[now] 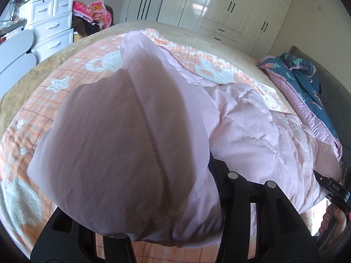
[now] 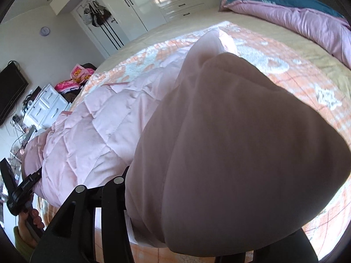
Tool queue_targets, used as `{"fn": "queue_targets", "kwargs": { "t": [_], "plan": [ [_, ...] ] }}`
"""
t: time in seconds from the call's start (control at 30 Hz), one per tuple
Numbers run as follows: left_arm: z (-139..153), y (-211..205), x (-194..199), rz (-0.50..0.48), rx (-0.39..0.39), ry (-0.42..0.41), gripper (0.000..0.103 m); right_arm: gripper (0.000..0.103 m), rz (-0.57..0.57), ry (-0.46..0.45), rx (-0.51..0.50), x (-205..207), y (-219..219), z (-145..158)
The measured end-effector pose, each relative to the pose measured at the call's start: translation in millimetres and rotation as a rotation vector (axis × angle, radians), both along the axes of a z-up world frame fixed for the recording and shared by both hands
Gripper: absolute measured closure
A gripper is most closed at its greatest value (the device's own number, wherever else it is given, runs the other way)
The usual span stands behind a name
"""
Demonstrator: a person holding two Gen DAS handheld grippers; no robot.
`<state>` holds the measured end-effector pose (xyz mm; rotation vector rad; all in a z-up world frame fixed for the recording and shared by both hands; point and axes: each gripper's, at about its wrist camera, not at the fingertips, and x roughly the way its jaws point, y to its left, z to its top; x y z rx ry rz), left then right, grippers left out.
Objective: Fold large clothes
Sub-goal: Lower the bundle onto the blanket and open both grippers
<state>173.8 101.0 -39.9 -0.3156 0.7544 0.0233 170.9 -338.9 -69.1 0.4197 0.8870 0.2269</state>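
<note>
A pale pink quilted jacket (image 1: 241, 120) lies across the orange checked blanket (image 1: 65, 87) on the bed. A thick fold of it rises straight in front of my left gripper (image 1: 173, 164), filling the gap between the fingers and hiding the tips; only the right finger (image 1: 216, 166) shows at the fabric's edge. In the right wrist view the jacket (image 2: 98, 120) stretches away to the left. Another bulky fold of it sits in my right gripper (image 2: 175, 171) and covers all but the left finger (image 2: 122, 182). Both folds are held up off the blanket (image 2: 296, 76).
A blue flowered quilt with pink lining (image 1: 307, 81) (image 2: 296, 6) is heaped at the bed's far side. White drawers (image 1: 50, 26) and a pile of pink clothes (image 1: 96, 11) stand past the bed's left edge, and a white wardrobe (image 1: 230, 4) behind. A hand (image 2: 28, 219) grips the other handle.
</note>
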Motion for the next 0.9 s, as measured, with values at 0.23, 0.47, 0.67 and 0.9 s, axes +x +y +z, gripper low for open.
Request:
{"fn": "queue_targets", "kwargs": {
  "t": [0.23, 0.47, 0.67, 0.9],
  "plan": [
    [-5, 0, 0, 0.006, 0.006, 0.018, 0.062, 0.039, -0.035, 0.08, 0.033, 1, -5, -9],
    [-6, 1, -3, 0.012, 0.0, 0.023, 0.061, 0.018, -0.042, 0.078, -0.005, -22, -9, 9],
    [-3, 1, -12, 0.023, 0.014, 0.033, 0.053, 0.007, -0.025, 0.045, -0.058, -51, -7, 24],
    [9, -2, -35, 0.02, 0.026, 0.034, 0.035, 0.004, -0.026, -0.012, -0.111, -77, -8, 43]
  ]
}}
